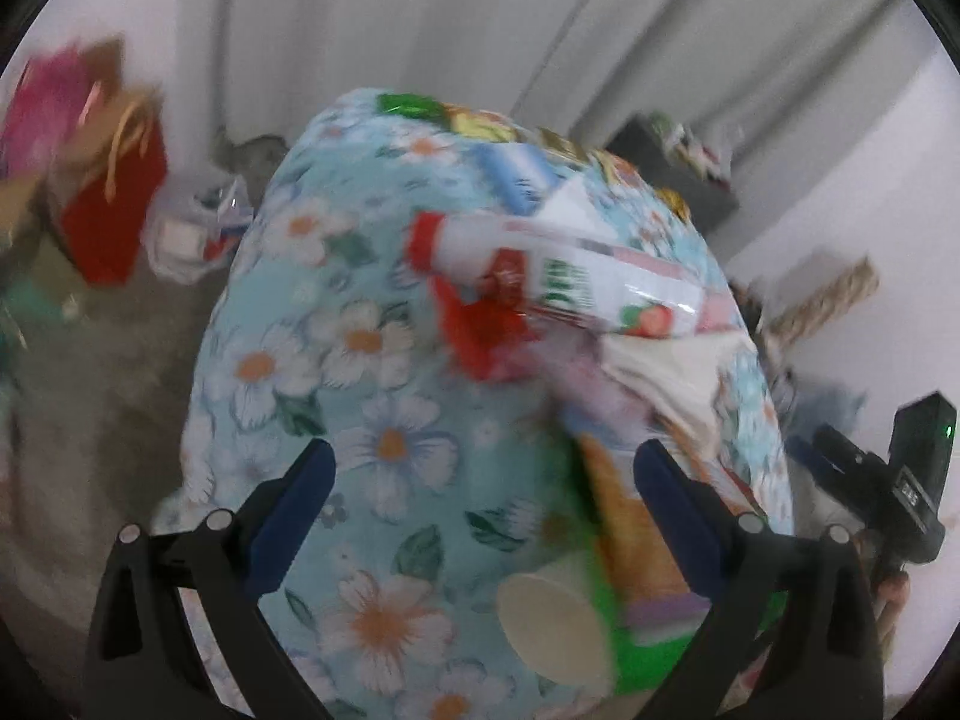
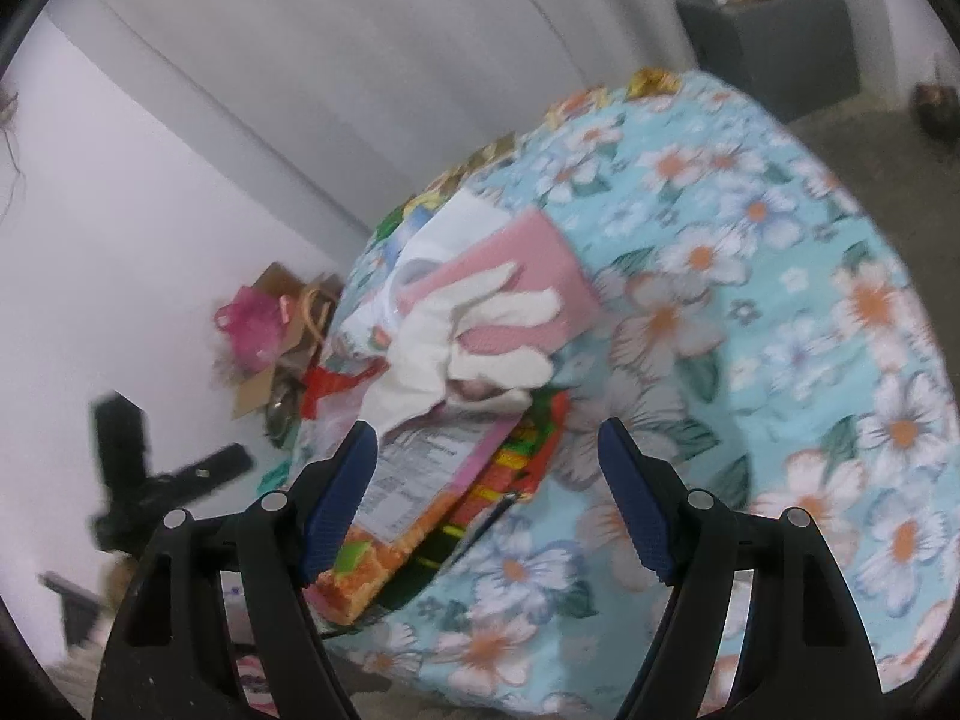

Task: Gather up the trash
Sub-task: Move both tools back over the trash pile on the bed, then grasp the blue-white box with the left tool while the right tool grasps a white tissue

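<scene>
Left gripper [image 1: 480,480] spread wide, blue pads [image 1: 300,492] apart, nothing between them, hovering over a round table draped in a light-blue flowered cloth [image 1: 336,312]. Just ahead of its right-hand finger, a blurred heap of trash: a paper cup [image 1: 552,630] tipped on its side against something bright green [image 1: 654,654], an orange packet [image 1: 630,516] beside it, and farther up a white, red-capped tube-like wrapper [image 1: 558,270] lying across a red scrap [image 1: 480,330]. More wrappers [image 1: 480,120] along the far rim of the table. Right gripper [image 2: 486,498] likewise released, jaws wide, empty, poised above the near edge of the same pile. Between and just beyond its pads, an orange and green striped packet [image 2: 480,498] with a white printed label [image 2: 414,468] on top; above that a crumpled white tissue [image 2: 474,348] lying over a pink flat piece [image 2: 540,258]. Rest of the cloth to the right bare. Beyond the table, on the floor by the white wall: a red gift bag [image 1: 114,204], a pink bundle [image 2: 252,324] in an open cardboard box [image 2: 264,384], and a dark grey cabinet [image 2: 774,42] with small items on top. White curtain [image 1: 420,18] behind.
</scene>
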Tool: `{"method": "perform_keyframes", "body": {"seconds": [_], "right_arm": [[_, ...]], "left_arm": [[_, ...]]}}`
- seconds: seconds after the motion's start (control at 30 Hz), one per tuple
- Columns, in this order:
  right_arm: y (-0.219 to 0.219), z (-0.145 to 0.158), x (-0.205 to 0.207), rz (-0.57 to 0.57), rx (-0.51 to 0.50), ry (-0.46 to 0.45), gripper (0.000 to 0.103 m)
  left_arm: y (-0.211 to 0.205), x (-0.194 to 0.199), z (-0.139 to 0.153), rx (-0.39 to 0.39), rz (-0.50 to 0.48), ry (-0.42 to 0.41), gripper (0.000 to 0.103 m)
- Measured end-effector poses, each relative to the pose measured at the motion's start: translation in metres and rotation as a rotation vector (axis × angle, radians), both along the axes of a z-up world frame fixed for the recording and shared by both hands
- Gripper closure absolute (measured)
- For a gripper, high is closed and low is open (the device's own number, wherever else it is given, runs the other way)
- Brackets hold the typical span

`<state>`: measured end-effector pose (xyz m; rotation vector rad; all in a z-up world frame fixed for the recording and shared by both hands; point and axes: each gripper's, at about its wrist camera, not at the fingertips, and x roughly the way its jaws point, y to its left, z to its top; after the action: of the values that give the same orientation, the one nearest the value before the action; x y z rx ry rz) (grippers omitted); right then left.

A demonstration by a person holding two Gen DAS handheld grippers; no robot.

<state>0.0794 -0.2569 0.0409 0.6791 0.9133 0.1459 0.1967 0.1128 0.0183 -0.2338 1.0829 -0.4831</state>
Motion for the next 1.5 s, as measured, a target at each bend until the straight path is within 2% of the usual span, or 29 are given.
{"method": "perform_keyframes", "body": {"seconds": [0.13, 0.27, 0.37, 0.43, 0.6, 0.7, 0.8, 0.87, 0.97, 1.0, 1.2, 1.3, 1.4, 1.5], "right_arm": [[0.009, 0.0, 0.022, 0.04, 0.063, -0.006, 0.036], [0.009, -0.009, 0.041, 0.025, 0.082, 0.044, 0.043], [0.005, -0.019, 0.05, -0.003, 0.094, 0.087, 0.047], [0.004, -0.019, 0.051, -0.007, 0.082, 0.088, 0.049], [-0.007, 0.005, 0.06, 0.012, 0.036, 0.028, 0.05], [-0.021, 0.022, 0.081, 0.025, 0.027, -0.008, 0.05], [-0.033, 0.026, 0.117, 0.082, 0.054, -0.005, 0.043], [-0.038, 0.017, 0.143, 0.125, 0.093, 0.033, 0.035], [-0.045, -0.014, 0.188, 0.194, 0.209, 0.142, 0.035], [-0.048, -0.032, 0.208, 0.21, 0.255, 0.204, 0.035], [-0.053, -0.099, 0.263, 0.237, 0.34, 0.4, 0.035], [-0.051, -0.115, 0.278, 0.244, 0.378, 0.424, 0.035], [-0.047, -0.117, 0.287, 0.262, 0.403, 0.404, 0.035], [-0.04, -0.113, 0.294, 0.305, 0.377, 0.396, 0.043]], "left_arm": [[0.014, 0.01, -0.019, -0.136, 0.056, -0.025, 0.006], [0.0, 0.026, -0.018, -0.205, -0.025, -0.035, 0.006], [-0.015, 0.038, -0.02, -0.237, -0.083, -0.001, 0.01], [-0.022, 0.044, -0.021, -0.237, -0.099, 0.014, 0.016], [-0.032, 0.063, -0.004, -0.231, -0.132, -0.041, 0.02], [-0.035, 0.084, 0.012, -0.239, -0.126, -0.077, 0.021], [-0.045, 0.115, 0.024, -0.25, -0.136, -0.102, 0.022], [-0.05, 0.141, 0.022, -0.251, -0.129, -0.072, 0.022], [-0.067, 0.187, 0.007, -0.223, -0.116, 0.016, 0.022], [-0.073, 0.202, -0.001, -0.205, -0.111, 0.046, 0.022], [-0.095, 0.257, -0.041, -0.148, -0.083, 0.166, 0.023], [-0.099, 0.27, -0.055, -0.168, -0.071, 0.209, 0.027], [-0.103, 0.273, -0.061, -0.168, -0.071, 0.212, 0.029], [-0.105, 0.275, -0.064, -0.162, -0.071, 0.211, 0.035]]}}
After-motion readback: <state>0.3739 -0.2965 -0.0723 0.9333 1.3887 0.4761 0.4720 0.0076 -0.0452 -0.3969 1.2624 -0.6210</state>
